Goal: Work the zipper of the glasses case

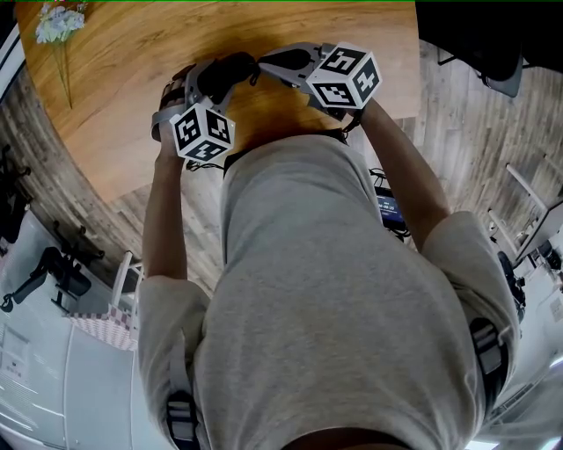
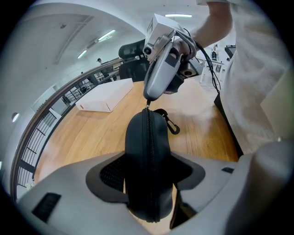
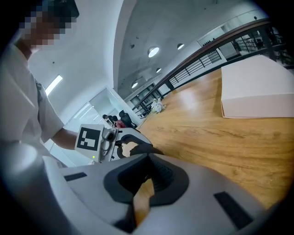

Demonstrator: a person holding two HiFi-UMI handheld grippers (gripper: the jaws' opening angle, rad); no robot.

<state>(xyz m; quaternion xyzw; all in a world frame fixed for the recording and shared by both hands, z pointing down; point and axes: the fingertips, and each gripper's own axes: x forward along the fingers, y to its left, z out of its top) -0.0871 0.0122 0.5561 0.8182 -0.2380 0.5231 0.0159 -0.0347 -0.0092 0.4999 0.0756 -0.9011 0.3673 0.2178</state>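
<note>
The black glasses case (image 2: 149, 151) stands on end between the pads of my left gripper (image 2: 150, 169), which is shut on its sides. Its closed zipper (image 2: 148, 137) runs up the middle, facing the left gripper view. A black clip (image 2: 171, 124) hangs at its far end. My right gripper (image 2: 148, 97) comes down from above, its jaws shut, pinching the small zipper pull (image 2: 147, 106) at the case's top end. In the head view the case (image 1: 230, 70) sits over the wooden table (image 1: 114, 79) between left gripper (image 1: 215, 81) and right gripper (image 1: 264, 61). The right gripper view shows shut jaws (image 3: 146, 156).
A white flat box (image 2: 103, 96) lies on the table beyond the case; it also shows in the right gripper view as the white box (image 3: 257, 87). A sprig of pale flowers (image 1: 60, 22) lies at the table's far left. The person's body stands against the table's near edge.
</note>
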